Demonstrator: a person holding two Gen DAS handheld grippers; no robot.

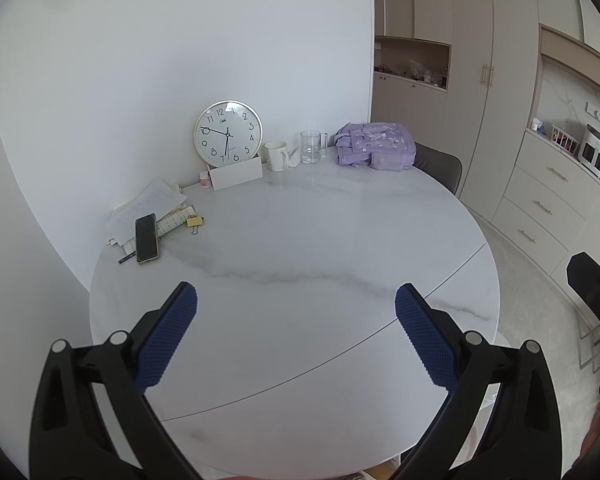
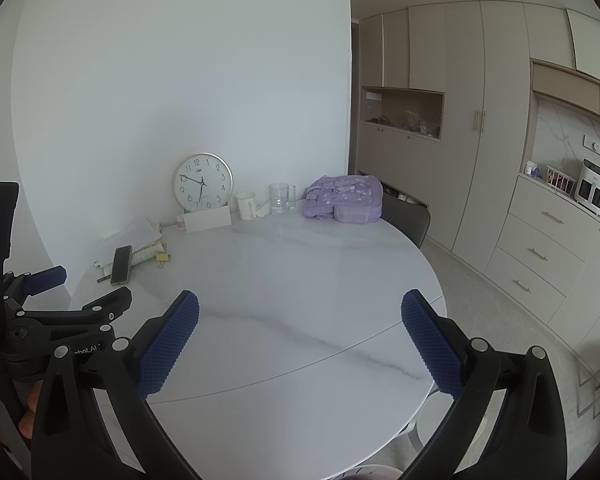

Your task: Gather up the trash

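Note:
A round white marble table [image 1: 300,248] [image 2: 300,280] fills both views. My left gripper [image 1: 296,308] hangs open over its near half, holding nothing. My right gripper [image 2: 300,316] is open too, above the table's near right part. A crumpled white tissue [image 1: 294,158] [image 2: 263,209] lies between a white mug [image 1: 277,155] [image 2: 247,205] and a glass mug [image 1: 312,146] [image 2: 281,198] at the far edge. A heap of loose papers [image 1: 148,208] [image 2: 134,236] sits at the far left with a dark phone [image 1: 146,237] [image 2: 121,264] on top. Both grippers are far from these.
A wall clock [image 1: 228,134] [image 2: 202,182] leans on the wall behind a white card [image 1: 237,174]. A purple bag [image 1: 374,146] [image 2: 344,198] lies at the far right, a grey chair [image 1: 440,166] behind it. A yellow binder clip [image 1: 195,222] lies by the papers. Cabinets and drawers [image 1: 540,208] stand to the right.

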